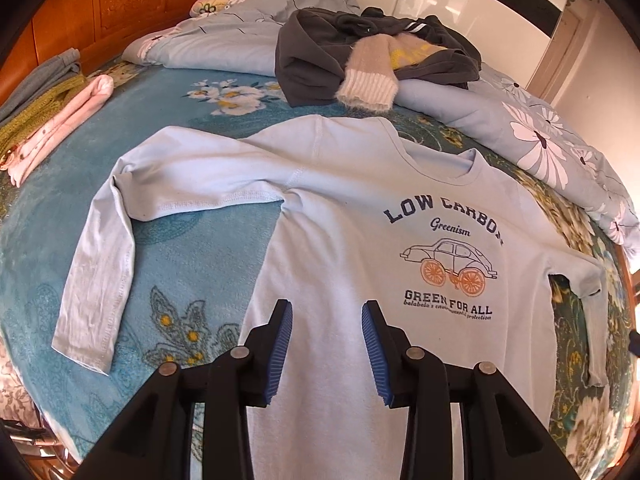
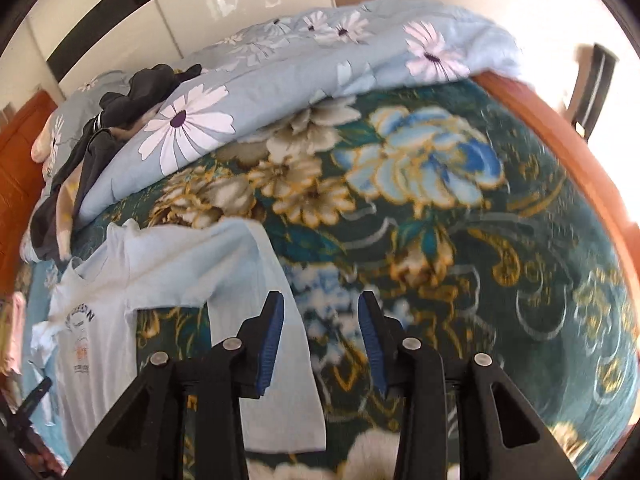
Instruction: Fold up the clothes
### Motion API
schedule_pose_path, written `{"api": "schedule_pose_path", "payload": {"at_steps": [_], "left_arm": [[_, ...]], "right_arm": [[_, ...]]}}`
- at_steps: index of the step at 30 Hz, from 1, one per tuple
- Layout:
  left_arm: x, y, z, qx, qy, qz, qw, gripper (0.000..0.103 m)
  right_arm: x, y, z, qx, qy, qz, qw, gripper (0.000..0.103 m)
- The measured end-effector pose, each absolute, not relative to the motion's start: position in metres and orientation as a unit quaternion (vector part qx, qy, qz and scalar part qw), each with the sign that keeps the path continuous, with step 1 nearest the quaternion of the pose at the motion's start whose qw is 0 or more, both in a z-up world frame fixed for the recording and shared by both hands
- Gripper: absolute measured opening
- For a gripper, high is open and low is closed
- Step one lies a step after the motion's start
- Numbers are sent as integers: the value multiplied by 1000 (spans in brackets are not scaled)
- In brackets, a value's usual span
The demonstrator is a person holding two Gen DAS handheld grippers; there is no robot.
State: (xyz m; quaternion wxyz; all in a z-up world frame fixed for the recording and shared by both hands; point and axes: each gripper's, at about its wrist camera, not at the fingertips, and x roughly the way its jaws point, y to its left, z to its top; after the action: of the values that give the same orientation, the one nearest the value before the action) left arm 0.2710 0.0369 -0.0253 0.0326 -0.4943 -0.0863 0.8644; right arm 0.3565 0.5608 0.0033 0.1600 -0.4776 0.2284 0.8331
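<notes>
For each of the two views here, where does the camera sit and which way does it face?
Left wrist: sits on the left tongs, angled down over the light blue shirt spread on the bed; only its own open fingers show.
Right wrist: sits on the right tongs, angled down at the floral blanket beside the shirt's sleeve; only its own open fingers show.
Shared: the shirt, the daisy quilt, the dark clothes pile.

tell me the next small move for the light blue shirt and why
Probably bring the right hand-held gripper, open and empty, onto the sleeve below it: the shirt lies flat, front up, both sleeves still spread, nothing folded.
</notes>
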Motion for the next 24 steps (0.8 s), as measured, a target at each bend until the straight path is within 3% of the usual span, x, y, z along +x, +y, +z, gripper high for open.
{"api": "schedule_pose_path", "payload": {"at_steps": [6,16,18,19,20,24], "left_arm": [[282,47,-13,-486,-80,868,58,40],[296,51,-5,-475,-61,875,68,46],[295,50,-8,-480,-62,873,65,46],[294,49,-9,-481,-62,872,63,46],[294,48,-9,-481,-62,872,60,46],[291,40,-9,-482,-63,873,46,46]], "right_arm": [[413,550,-37,-494,348,782,148,40],[403,519,-57,-472,363,787,161,42],[400,519,-54,-464,354,795,163,31],[399,518,-53,-461,348,800,163,12],[396,518,-53,-463,344,801,160,7],[386,531,-38,-471,267,822,176,5]]}}
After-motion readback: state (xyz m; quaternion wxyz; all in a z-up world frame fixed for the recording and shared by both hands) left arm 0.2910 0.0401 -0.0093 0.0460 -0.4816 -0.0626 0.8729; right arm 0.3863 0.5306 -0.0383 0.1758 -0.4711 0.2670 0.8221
